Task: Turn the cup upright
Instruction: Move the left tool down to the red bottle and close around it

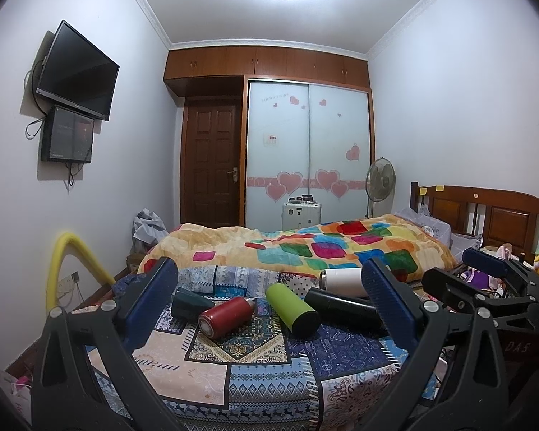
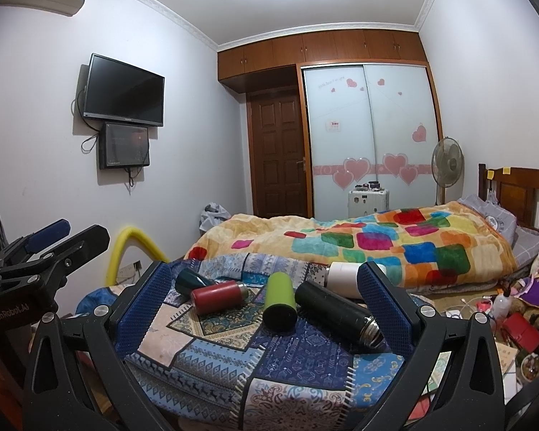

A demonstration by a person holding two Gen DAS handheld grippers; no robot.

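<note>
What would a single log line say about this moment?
stage: before grasp | left gripper: open, empty | right gripper: open, empty | cups lying on patterned cloth: teal, red, green, black, white | upright: none

Cups: dark teal (image 1: 188, 301), red (image 1: 226, 316), lime green (image 1: 293, 309), black (image 1: 341, 307), white (image 1: 341, 280). Cloth (image 1: 255, 377) blue-beige patchwork. Blanket (image 1: 305, 248) multicoloured squares. Gripper pads (image 1: 388, 309) blue.

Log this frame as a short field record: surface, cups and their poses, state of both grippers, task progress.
surface: patchwork cloth at the foot of a bed
cups: dark teal cup, red cup, green cup, black cup, white cup
pose: all five lying on their sides
left gripper: open, holding nothing
right gripper: open, holding nothing
contact: neither gripper touches a cup
progress: no cup upright yet
</note>
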